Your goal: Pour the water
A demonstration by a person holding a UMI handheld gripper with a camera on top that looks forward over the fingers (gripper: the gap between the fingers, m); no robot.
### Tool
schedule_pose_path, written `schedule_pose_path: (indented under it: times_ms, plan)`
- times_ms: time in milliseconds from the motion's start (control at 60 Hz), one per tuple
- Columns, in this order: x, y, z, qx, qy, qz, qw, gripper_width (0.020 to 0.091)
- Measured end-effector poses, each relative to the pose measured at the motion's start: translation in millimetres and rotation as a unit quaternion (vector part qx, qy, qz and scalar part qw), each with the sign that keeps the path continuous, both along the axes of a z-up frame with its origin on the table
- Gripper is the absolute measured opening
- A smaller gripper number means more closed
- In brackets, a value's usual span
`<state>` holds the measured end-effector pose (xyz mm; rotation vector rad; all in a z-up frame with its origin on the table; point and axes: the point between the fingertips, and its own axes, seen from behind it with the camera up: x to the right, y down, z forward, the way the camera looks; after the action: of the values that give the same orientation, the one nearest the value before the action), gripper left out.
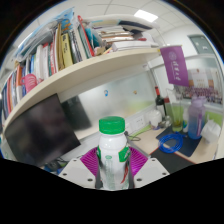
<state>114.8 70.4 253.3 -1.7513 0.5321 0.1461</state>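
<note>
Long wall shelf [75, 82] slants overhead, packed with upright books [50, 55]; flat stack of papers [120, 42] lies near its far end. Dark computer monitor [42, 128] stands beneath shelf. Purple banner [174, 66] hangs further back. Desk [190, 148] below banner holds blue tray [180, 146]. Ceiling light panel [147, 16] glows above.

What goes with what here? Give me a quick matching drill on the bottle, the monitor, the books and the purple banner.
Things:
1. bottle
2. monitor
3. books
4. purple banner

Places:
A. on the shelf up high
B. between the fingers
C. on the far wall, beyond the bottle
D. below the shelf

Pairs: 1-B, 2-D, 3-A, 4-C
</note>
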Motion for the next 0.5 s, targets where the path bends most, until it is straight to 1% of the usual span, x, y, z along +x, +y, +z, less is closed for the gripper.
schedule_pose_path:
  times_ms: [67,133,217,233,300,417,450,500]
  plan:
    - [35,-1,-14,-0.008,-0.073,-0.02,0.997,0.0382]
    - [58,-1,-28,-0.016,-0.11,-0.029,0.993,0.0381]
    - [80,1,-55,-0.034,-0.134,-0.035,0.99,0.0381]
    - [85,2,-66,-0.032,-0.144,-0.039,0.988,0.0381]
    - [96,2,-85,-0.057,-0.163,-0.034,0.984,0.0383]
    - [110,1,-113,-0.071,-0.184,-0.038,0.98,0.0382]
    - [114,1,-118,-0.074,-0.191,-0.038,0.978,0.0408]
    - [117,1,-128,-0.079,-0.201,-0.038,0.976,0.0409]
